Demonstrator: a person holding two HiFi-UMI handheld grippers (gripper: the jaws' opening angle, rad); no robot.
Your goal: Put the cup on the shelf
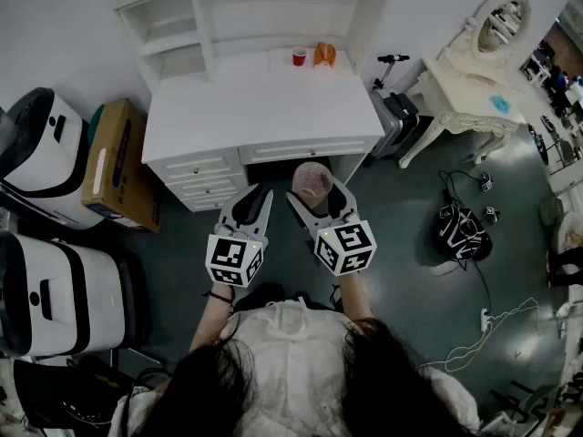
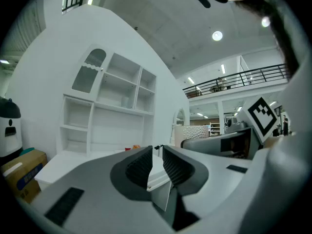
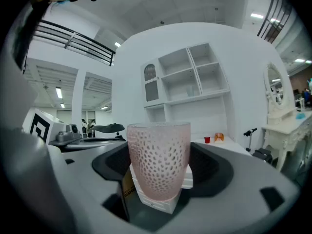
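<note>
A pink cup with a pitted, honeycomb surface (image 1: 312,180) (image 3: 158,157) stands upright between the jaws of my right gripper (image 1: 314,195) (image 3: 159,168), which is shut on it, both pads against its sides. My left gripper (image 1: 256,204) (image 2: 155,164) hovers just to its left, shut and holding nothing. Both are held level in front of a white desk (image 1: 255,107). The white shelf unit (image 1: 264,7) (image 2: 122,111) (image 3: 190,82) rises from the desk's back, several paces ahead, its compartments open.
A small red cup (image 1: 299,57) (image 3: 207,140) and an orange object (image 1: 324,55) sit at the back of the desk. Left are a cardboard box (image 1: 114,162) and white machines (image 1: 41,153). Right are a scooter (image 1: 393,107), a vanity table (image 1: 474,85), and a black bag (image 1: 460,230) with cables.
</note>
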